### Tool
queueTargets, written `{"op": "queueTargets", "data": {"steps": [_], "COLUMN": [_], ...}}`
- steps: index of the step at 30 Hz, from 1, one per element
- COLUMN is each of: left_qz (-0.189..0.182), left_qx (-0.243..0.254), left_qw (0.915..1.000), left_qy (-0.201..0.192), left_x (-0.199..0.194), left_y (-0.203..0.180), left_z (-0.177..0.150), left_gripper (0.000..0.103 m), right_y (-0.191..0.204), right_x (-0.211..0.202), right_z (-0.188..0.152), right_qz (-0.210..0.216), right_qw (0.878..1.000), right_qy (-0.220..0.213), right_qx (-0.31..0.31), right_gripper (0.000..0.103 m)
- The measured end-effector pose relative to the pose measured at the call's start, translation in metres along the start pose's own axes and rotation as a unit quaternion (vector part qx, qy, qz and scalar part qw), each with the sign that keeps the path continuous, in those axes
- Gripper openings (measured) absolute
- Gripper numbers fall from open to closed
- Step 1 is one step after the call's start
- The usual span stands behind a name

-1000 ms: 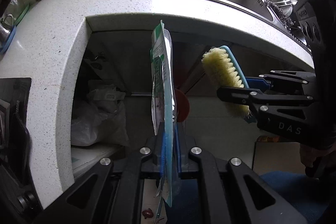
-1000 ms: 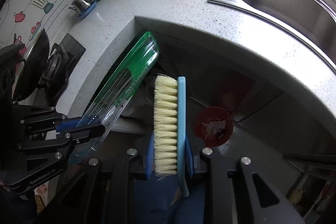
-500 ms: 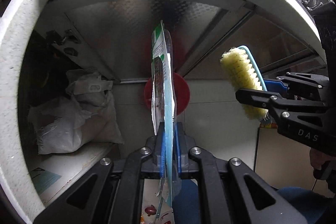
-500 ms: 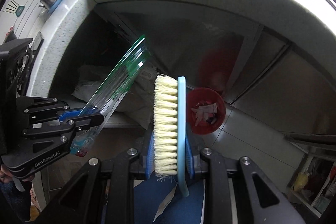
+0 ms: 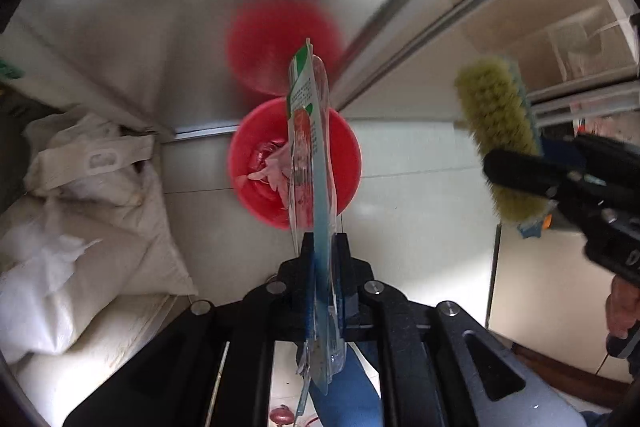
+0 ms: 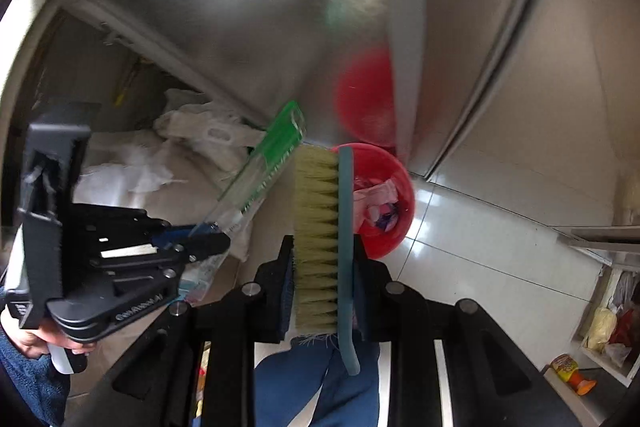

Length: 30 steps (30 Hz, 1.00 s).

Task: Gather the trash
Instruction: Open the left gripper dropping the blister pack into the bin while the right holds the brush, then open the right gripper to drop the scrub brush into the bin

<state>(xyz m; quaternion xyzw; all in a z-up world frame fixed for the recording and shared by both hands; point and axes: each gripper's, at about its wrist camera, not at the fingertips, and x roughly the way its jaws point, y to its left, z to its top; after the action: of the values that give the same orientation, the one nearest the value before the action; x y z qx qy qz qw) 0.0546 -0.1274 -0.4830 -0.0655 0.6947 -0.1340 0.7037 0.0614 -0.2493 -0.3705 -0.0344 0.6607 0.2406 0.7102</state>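
A flat clear plastic package (image 5: 310, 147) with a green top stands edge-on in my left gripper (image 5: 323, 243), which is shut on its lower end. Right behind and below it a red bin (image 5: 352, 163) sits on the floor, with crumpled wrappers inside. My right gripper (image 6: 322, 255) is shut on a scrub brush (image 6: 320, 227) with a blue back and yellowish bristles. In the right wrist view the red bin (image 6: 396, 223) lies just right of the brush, and the package (image 6: 264, 163) slants up from the left gripper (image 6: 208, 239). The brush (image 5: 496, 131) hangs right of the bin.
White sacks (image 5: 80, 227) are piled on a low shelf left of the bin. A shiny steel cabinet front (image 5: 160, 7) rises behind it and mirrors the bin. White floor tiles (image 5: 420, 227) spread to the right. A shelf of packets (image 6: 600, 327) stands at far right. A hand (image 6: 28, 339) holds the left gripper.
Both grippers have sunk from countertop height to below the counter, close over the red bin, which now looks much larger. Package and brush stay gripped as before.
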Motion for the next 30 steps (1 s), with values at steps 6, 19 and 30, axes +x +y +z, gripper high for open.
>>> {"op": "queueTargets", "data": {"steps": [6, 19, 30], "left_qz": [-0.002, 0.028, 0.040], "left_qx": [0.024, 0.026, 0.004], "left_qw": [0.9993, 0.9990, 0.9976], "left_qy": [0.030, -0.021, -0.056], "left_x": [0.043, 0.018, -0.001], "left_y": [-0.005, -0.006, 0.018], "left_z": [0.014, 0.022, 0.016], "left_gripper": [0.007, 0.088, 0.090], "right_y": [-0.021, -0.021, -0.009], "right_x": [0.018, 0.023, 0.040], "right_z": [-0.003, -0.001, 0.009], "right_qz": [-0.006, -0.008, 0.007], "right_qw": [0.999, 0.999, 1.000], "right_qy": [0.003, 0.007, 0.017], "right_qx": [0.033, 0.043, 0.009], "right_gripper": [0.023, 0.023, 0.023]}}
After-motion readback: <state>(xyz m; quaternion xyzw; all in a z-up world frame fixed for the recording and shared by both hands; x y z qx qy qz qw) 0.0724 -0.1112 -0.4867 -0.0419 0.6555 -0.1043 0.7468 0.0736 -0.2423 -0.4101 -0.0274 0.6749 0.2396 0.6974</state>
